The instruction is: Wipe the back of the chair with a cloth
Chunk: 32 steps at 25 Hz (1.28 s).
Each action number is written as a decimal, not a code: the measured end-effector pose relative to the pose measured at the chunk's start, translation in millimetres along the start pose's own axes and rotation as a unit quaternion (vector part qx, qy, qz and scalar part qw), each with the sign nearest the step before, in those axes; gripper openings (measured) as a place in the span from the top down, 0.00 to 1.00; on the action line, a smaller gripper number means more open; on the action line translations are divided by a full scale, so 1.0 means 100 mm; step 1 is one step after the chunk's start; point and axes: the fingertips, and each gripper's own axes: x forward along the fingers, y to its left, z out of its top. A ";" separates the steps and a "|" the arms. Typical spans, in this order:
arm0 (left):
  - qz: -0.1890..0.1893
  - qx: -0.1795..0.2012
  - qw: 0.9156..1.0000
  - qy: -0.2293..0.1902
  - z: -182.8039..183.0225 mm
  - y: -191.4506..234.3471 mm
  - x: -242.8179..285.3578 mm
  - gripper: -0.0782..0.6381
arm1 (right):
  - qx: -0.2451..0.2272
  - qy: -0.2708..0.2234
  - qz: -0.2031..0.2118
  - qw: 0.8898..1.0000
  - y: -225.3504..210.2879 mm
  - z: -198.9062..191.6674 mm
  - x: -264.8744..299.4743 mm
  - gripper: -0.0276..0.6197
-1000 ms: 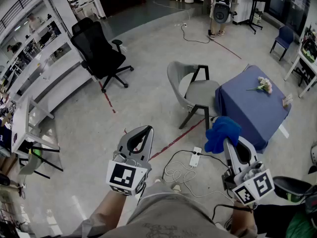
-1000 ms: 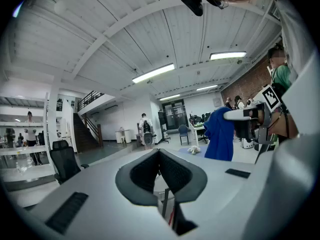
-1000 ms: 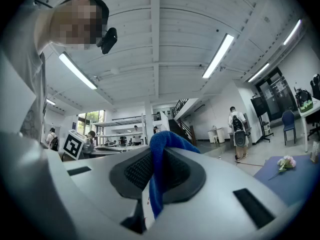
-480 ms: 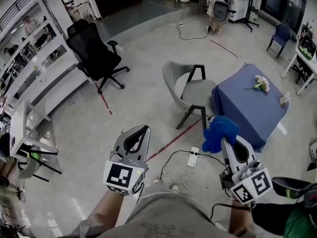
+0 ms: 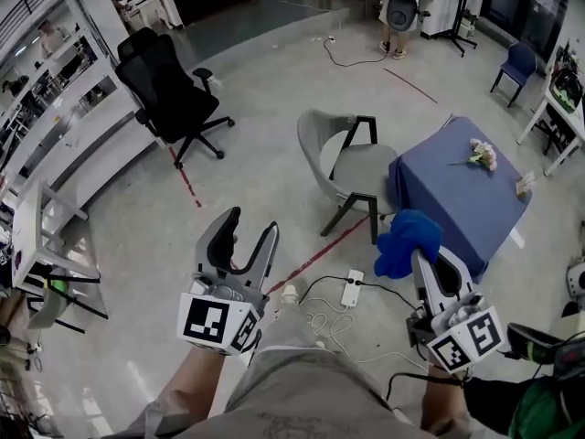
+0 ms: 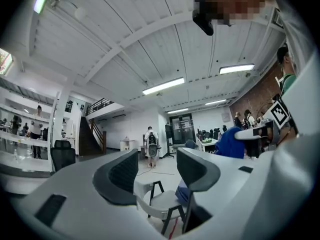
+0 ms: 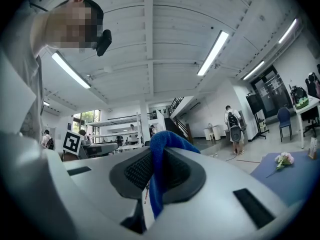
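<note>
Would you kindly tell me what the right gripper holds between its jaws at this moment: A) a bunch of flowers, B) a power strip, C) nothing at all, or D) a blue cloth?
D: in the right gripper view the right gripper has its jaws closed on the blue cloth, and the head view shows the cloth bunched above them.

1. The cloth (image 5: 409,240) is seen in bright blue.
2. The chair (image 5: 352,167) is shown pale grey, with black legs.
3. The worktop (image 5: 457,199) is covered in dull blue.
4. Black-and-white square markers are borne by the left gripper (image 5: 251,222) and right gripper (image 5: 420,262).
</note>
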 end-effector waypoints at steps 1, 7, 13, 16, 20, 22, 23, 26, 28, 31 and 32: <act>0.000 0.001 1.000 0.002 -0.02 0.04 0.04 0.54 | -0.002 -0.001 -0.002 1.000 -0.03 0.00 0.03 0.87; -0.011 -0.007 1.000 0.012 -0.27 0.26 0.41 0.54 | -0.006 0.000 -0.016 1.000 -0.23 -0.16 0.31 0.87; -0.030 -0.035 0.998 0.040 -0.59 0.59 1.05 0.54 | -0.005 0.013 -0.042 0.999 -0.62 -0.33 0.86 0.87; -0.040 -0.043 0.997 0.058 -0.74 0.82 1.43 0.54 | -0.017 0.020 -0.068 0.997 -0.90 -0.41 1.23 0.87; -0.063 -0.037 0.993 0.089 -0.97 1.09 2.05 0.54 | -0.012 0.037 -0.089 0.995 -1.27 -0.53 1.78 0.87; -0.077 -0.037 0.991 0.106 -1.09 1.20 2.38 0.54 | -0.007 0.046 -0.097 0.994 -1.44 -0.60 2.07 0.87; -0.085 -0.037 0.989 0.115 -1.15 1.26 2.55 0.54 | -0.004 0.051 -0.100 0.994 -1.53 -0.63 2.21 0.87; -0.107 -0.042 0.983 0.142 -1.35 1.44 3.05 0.54 | 0.004 0.063 -0.108 0.992 -1.79 -0.70 2.68 0.87; -0.117 -0.041 0.980 0.157 -1.50 1.59 3.35 0.54 | 0.006 0.069 -0.110 0.992 -1.95 -0.76 3.01 0.87; -0.130 -0.039 0.974 0.180 -1.74 1.76 3.74 0.54 | 0.011 0.076 -0.111 0.991 -2.19 -0.86 3.43 0.87; -0.135 -0.039 0.972 0.187 -1.82 1.80 3.85 0.54 | 0.013 0.078 -0.110 0.991 -2.25 -0.90 3.56 0.87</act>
